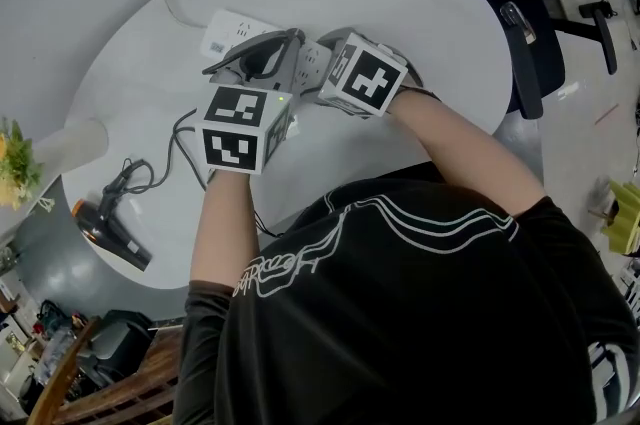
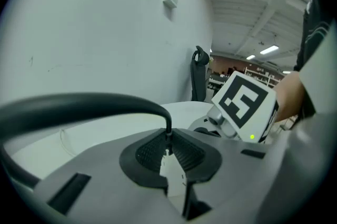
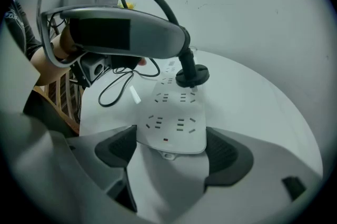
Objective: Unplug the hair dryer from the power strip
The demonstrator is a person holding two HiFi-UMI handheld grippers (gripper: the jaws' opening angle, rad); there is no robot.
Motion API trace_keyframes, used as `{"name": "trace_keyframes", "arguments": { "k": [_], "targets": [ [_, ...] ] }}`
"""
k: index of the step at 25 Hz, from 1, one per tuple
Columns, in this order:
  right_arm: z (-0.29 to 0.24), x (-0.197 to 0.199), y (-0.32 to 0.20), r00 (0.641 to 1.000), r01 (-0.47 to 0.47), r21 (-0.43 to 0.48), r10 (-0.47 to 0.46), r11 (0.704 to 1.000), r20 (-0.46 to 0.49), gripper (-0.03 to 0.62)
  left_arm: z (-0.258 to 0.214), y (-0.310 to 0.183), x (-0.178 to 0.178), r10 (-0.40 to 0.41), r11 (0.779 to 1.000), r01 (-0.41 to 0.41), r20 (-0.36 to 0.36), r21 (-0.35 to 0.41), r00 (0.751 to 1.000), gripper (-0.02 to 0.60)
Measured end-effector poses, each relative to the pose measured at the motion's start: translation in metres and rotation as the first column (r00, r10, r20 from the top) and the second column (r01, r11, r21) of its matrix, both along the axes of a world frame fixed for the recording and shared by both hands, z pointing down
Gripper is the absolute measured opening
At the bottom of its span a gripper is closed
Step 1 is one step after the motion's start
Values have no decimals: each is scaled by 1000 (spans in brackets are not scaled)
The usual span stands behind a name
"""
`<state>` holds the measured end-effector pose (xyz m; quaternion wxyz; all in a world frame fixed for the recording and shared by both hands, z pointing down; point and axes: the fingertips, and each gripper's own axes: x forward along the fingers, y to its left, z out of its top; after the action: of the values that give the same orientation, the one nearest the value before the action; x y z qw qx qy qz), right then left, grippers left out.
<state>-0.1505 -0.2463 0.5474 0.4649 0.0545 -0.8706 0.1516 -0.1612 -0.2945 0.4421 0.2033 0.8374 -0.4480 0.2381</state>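
On the round white bench [image 1: 420,3], the power strip [image 3: 176,123] was laid flat near the far edge, with the black plug [image 3: 192,76] standing at one of its farther sockets. The right gripper [image 3: 171,152] was set steeply down over the strip's near end, its jaws closed against both long sides. This was judged a hold-down, so the strip would not be lifted with the plug. The left gripper [image 2: 168,157] was placed just above the plug, its jaws pinched on the plug's neck. The cord [image 2: 79,104] was seen arching out from between the pads and away to the left. Whether the pins were cleared of the socket could not be told. The hair dryer [image 1: 108,225] was laid at the bench's left edge in the head view, well apart from the strip. Its cord was looped slack between them, so no drag was judged likely on the pull. A straight upward pull was judged the step in hand.
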Motion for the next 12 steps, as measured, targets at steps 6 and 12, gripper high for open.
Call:
{"name": "trace_keyframes", "arguments": {
  "k": [6, 12],
  "targets": [
    [0, 1, 0, 1000, -3, 0, 3, 1000, -5, 353, -8, 8, -10, -26, 999, 25, -51, -23, 998, 38],
    [-1, 2, 3, 1000, -16, -7, 16, 1000, -5, 353, -29, 27, -25, -98, 995, 88, -218, -54, 971, 40]
  ]
}}
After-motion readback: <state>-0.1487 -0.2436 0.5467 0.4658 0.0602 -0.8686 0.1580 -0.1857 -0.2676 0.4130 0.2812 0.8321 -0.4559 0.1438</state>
